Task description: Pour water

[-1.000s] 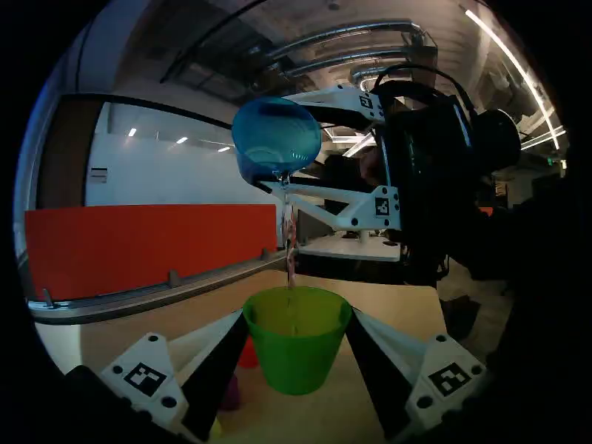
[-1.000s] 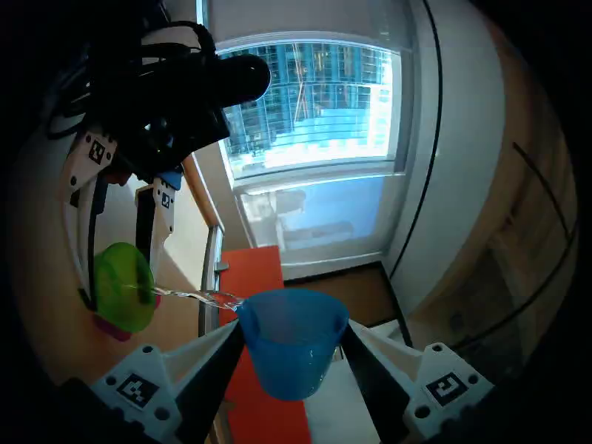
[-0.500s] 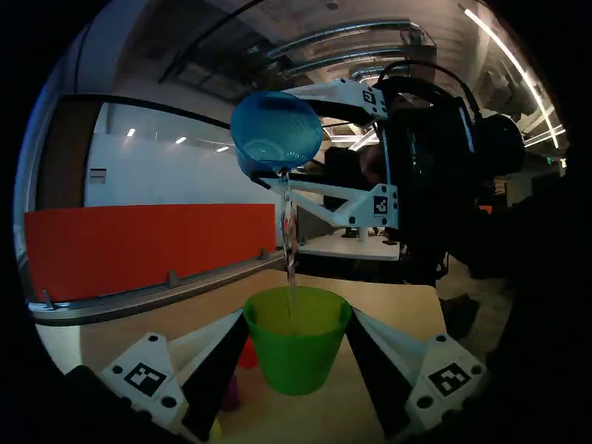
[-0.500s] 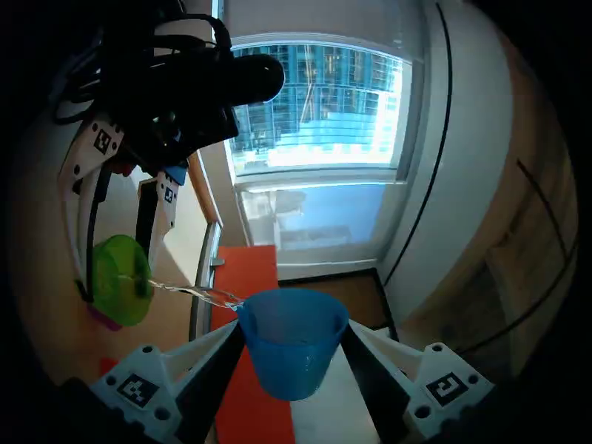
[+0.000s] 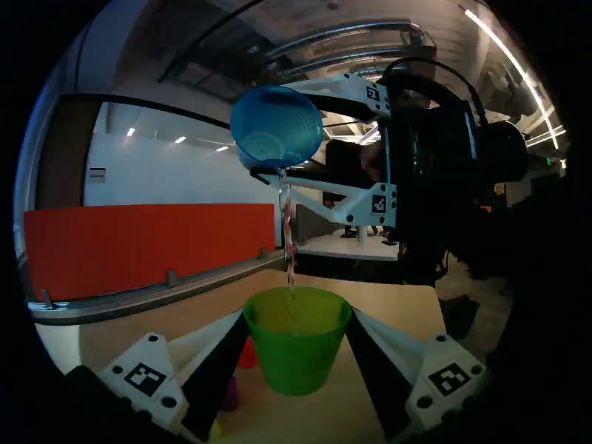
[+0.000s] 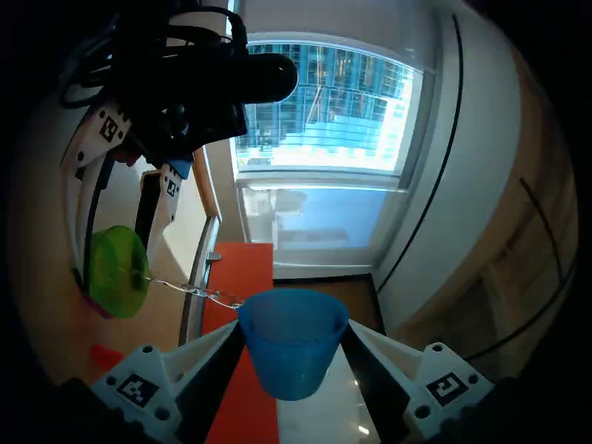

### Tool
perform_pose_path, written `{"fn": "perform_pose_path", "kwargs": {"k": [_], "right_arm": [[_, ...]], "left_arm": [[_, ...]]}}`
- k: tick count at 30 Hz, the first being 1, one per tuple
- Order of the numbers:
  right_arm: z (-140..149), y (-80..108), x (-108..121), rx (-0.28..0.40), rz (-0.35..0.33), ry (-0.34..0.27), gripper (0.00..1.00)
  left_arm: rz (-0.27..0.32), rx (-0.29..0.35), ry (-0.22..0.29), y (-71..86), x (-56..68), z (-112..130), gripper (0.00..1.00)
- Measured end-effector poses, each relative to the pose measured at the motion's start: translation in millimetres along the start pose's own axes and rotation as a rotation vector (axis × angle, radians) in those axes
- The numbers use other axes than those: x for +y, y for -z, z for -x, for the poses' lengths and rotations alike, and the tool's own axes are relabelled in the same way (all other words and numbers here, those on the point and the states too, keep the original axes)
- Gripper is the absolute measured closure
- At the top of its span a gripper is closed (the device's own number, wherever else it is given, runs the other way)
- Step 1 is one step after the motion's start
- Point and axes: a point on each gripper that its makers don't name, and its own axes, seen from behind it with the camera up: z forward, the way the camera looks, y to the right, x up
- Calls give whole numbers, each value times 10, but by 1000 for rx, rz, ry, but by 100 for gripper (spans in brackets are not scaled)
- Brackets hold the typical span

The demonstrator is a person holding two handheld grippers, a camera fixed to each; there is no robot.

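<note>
In the left gripper view the left gripper (image 5: 296,323) has its two fingers closed in on a green cup (image 5: 296,359), one pressing each side of the wall just under the rim, and the cup stands upright between them. Each white finger carries a square black-and-white marker (image 5: 143,377) with a blocky pattern and no letters. In the right gripper view the right gripper (image 6: 294,329) pinches a blue cup (image 6: 292,355) in the same way, a finger against each side. Seen from the left gripper view, the blue cup hangs tipped over above the green one, its mouth turned toward the camera. A thin twisting stream of water (image 5: 286,229) runs from its lower rim straight down into the green cup's open mouth. The right gripper view shows the same stream leaving the blue rim and reaching the green cup at the left. Low behind the green cup sit a small red thing (image 5: 248,355) and a purple one (image 5: 229,392), both too hidden to name. Under them lies a wooden table (image 5: 392,296), with an orange panel (image 5: 148,244) beyond its edge. A small sign (image 5: 98,175) on the white wall is too small to read. A large window (image 6: 325,111) looks out on tall buildings.
</note>
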Motion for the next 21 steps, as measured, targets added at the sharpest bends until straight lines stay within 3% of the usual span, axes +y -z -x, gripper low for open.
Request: {"fn": "perform_pose_path", "kwargs": {"k": [21], "right_arm": [[-92,70,-30,21,3,109,11]], "left_arm": [[-1,7,4,-5,22,-29,13]]}}
